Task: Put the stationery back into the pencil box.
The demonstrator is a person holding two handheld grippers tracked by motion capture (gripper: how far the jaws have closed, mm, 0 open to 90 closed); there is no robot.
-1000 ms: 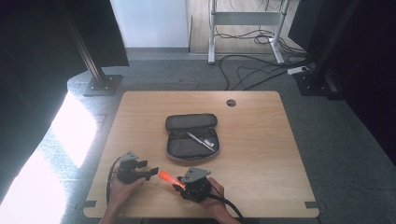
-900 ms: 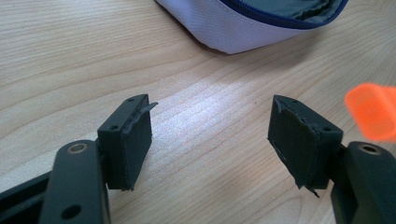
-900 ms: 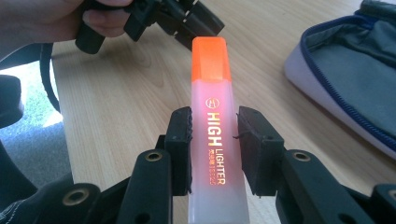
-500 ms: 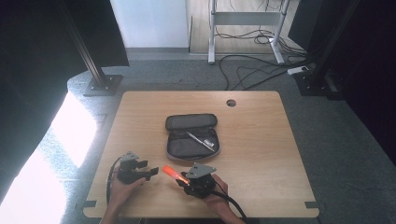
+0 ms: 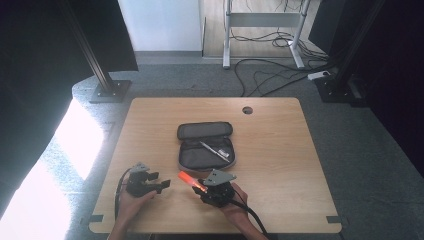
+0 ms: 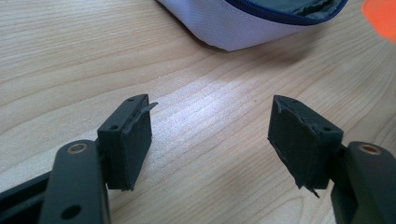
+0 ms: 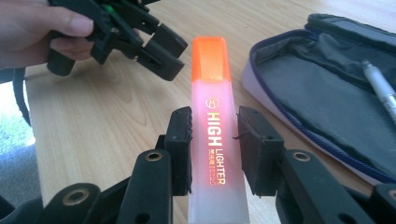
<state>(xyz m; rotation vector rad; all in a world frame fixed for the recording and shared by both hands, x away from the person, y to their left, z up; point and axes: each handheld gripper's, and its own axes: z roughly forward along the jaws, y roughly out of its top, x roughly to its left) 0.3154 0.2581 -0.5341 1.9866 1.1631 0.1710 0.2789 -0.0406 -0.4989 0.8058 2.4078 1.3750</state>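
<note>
Right gripper (image 7: 214, 144) clamped on the orange highlighter (image 7: 215, 135) (cap pointing away), left gripper (image 6: 210, 140) jaws wide apart, empty over the table (image 6: 70, 60), open pencil case (image 5: 205, 145) just beyond.

Table (image 5: 280, 150): pale wood-grain top, smooth with a soft satin sheen where light falls. Highlighter (image 7: 214, 135): translucent plastic barrel, smooth and slightly glossy, with gold metallic lettering; its cap (image 7: 208, 58) is opaque orange plastic, matt. Pencil case (image 7: 322, 88): woven cloth, the outer shell a fine pale weave, the lining dark and matt, edged by a blue zip. Pen (image 7: 380, 86): shiny silver-coloured barrel, metal or plastic cannot be told. Left gripper (image 6: 210, 135) and right gripper (image 7: 214, 151): matt black plastic jaws, with dull rubbery pads (image 6: 140, 140) frayed at the edges and brass-coloured rivets.
</note>
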